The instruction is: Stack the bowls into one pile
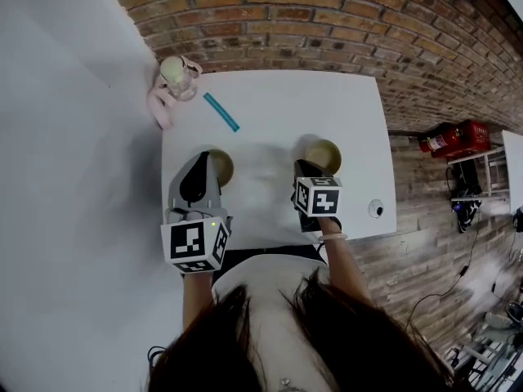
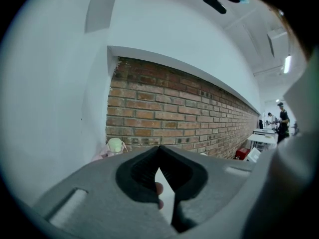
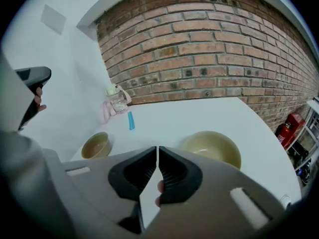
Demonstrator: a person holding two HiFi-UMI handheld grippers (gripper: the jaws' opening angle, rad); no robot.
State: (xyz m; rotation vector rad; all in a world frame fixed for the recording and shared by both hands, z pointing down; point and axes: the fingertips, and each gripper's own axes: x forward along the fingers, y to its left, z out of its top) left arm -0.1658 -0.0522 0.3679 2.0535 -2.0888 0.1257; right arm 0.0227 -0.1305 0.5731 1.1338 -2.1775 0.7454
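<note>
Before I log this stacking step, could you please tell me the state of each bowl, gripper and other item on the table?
Small bowl: upright, empty, not stacked.
Large bowl: upright, empty, apart from the small bowl.
Left gripper: shut, holding nothing.
Right gripper: shut, holding nothing.
Bottle: upright, lid on.
Blue stick: lying flat.

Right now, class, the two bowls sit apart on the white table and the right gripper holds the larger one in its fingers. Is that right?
Not quite. The right gripper has its fingers shut on nothing; the larger bowl sits on the white table beyond them, apart from the smaller bowl. The right gripper view shows it.
</note>
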